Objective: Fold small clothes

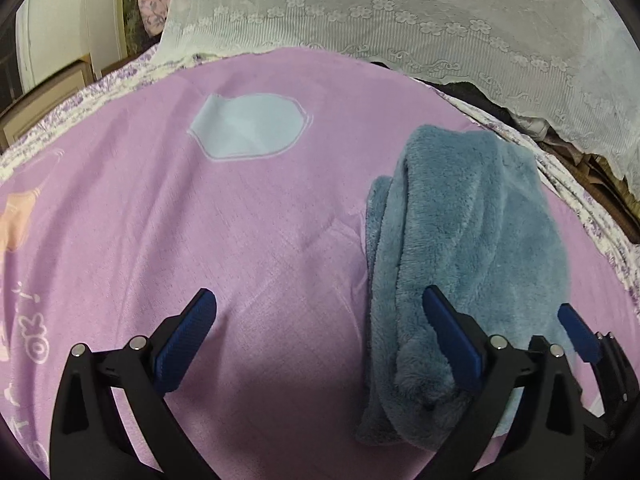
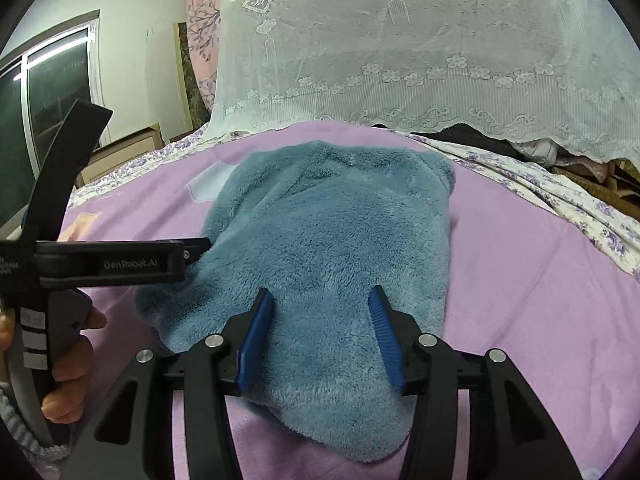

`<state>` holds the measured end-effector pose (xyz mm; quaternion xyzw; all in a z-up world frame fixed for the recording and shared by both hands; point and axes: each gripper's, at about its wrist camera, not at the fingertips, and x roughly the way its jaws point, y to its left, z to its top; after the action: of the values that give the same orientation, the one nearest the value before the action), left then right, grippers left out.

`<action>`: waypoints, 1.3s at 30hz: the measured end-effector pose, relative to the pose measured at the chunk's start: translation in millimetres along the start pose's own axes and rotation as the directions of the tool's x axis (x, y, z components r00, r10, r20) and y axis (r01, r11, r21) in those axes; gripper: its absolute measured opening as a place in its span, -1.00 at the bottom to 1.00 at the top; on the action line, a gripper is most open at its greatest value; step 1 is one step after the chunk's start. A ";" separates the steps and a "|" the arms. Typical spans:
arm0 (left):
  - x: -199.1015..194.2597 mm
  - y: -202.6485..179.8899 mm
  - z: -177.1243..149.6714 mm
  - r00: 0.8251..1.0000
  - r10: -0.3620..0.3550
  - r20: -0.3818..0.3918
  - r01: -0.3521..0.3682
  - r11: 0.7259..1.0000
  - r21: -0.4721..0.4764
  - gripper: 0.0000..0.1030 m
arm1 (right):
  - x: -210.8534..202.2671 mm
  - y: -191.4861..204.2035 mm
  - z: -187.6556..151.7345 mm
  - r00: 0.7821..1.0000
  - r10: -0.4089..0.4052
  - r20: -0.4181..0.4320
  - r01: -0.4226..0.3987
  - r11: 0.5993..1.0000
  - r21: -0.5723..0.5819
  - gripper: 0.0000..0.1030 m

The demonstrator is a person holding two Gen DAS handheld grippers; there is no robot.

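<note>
Nearest, our right tool (image 2: 322,320) hovers jaws apart over the fluffy blue-grey fleece garment (image 2: 320,264) on the lilac bed sheet (image 2: 520,300); left tool (image 1: 320,320), also apart, straddles its edge. Beyond, risk: thick pile may unfold.

The right hand-held gripper (image 2: 322,308) hovers, jaws parted, over a blue fleece garment (image 2: 320,248).

A pink-purple bedsheet (image 2: 520,280) covers the bed, with a folded blue fleece garment (image 2: 332,240) lying on it.
</note>
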<state>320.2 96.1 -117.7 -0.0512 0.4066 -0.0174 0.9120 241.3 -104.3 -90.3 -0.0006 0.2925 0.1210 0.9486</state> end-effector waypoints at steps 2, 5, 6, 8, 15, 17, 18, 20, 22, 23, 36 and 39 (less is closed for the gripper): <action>-0.5 0.0 1.0 1.000 -0.002 0.003 0.002 1.000 -0.001 0.92 | -1.1 -0.6 0.0 1.000 0.010 0.008 -0.010 1.000 0.003 0.05; -3.9 0.2 1.0 1.000 -0.011 0.012 0.011 1.000 -0.005 0.92 | -3.2 -0.8 -0.4 0.999 0.040 0.017 -0.040 0.999 0.003 0.27; -5.1 -0.6 1.0 1.000 -0.011 0.016 0.011 1.000 -0.002 0.92 | -3.5 -0.1 -0.4 0.999 0.045 0.019 -0.045 0.999 0.000 0.37; -8.8 -2.9 0.8 0.999 -0.006 0.033 0.006 1.000 0.009 0.92 | -4.2 2.4 -0.1 0.999 0.043 0.020 -0.043 0.999 -0.010 0.47; -25.2 -6.1 2.8 0.996 -0.012 0.092 0.011 1.000 0.021 0.91 | -27.0 -11.2 2.1 0.994 0.031 0.107 -0.037 0.997 0.061 0.50; -29.7 -7.3 2.9 0.994 -0.021 0.106 0.019 1.000 0.023 0.91 | -30.2 -22.6 4.3 0.992 0.025 0.122 -0.039 0.993 0.110 0.50; -30.9 -8.9 3.1 0.993 -0.021 0.113 0.019 0.999 0.027 0.91 | -30.8 -30.1 5.2 0.992 0.023 0.125 -0.041 0.989 0.143 0.50; -36.9 -13.2 2.4 0.990 -0.028 0.138 0.022 0.999 0.043 0.91 | -29.3 -45.9 5.5 0.992 0.035 0.118 -0.060 0.975 0.213 0.50; -41.8 -17.1 1.3 0.987 -0.048 0.154 0.038 0.997 0.064 0.91 | -25.4 -58.4 4.7 0.993 0.041 0.108 -0.069 0.960 0.270 0.51; -42.9 -18.6 1.1 0.986 -0.054 0.157 0.043 0.997 0.071 0.91 | -23.1 -65.0 3.7 0.994 0.048 0.101 -0.077 0.951 0.300 0.52; -46.4 -43.9 -9.3 0.981 -0.113 0.156 0.084 0.981 0.178 0.91 | -7.8 -95.5 -4.8 0.988 0.127 0.088 -0.153 0.875 0.459 0.67; -44.1 -45.2 -9.9 0.981 -0.126 0.144 0.099 0.978 0.184 0.91 | -3.0 -100.6 -4.3 0.984 0.154 0.089 -0.178 0.853 0.491 0.72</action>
<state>283.8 53.6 -86.8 0.0054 0.3277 -0.1010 0.9394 259.6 -202.9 -99.2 0.2715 0.2907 0.1230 0.9092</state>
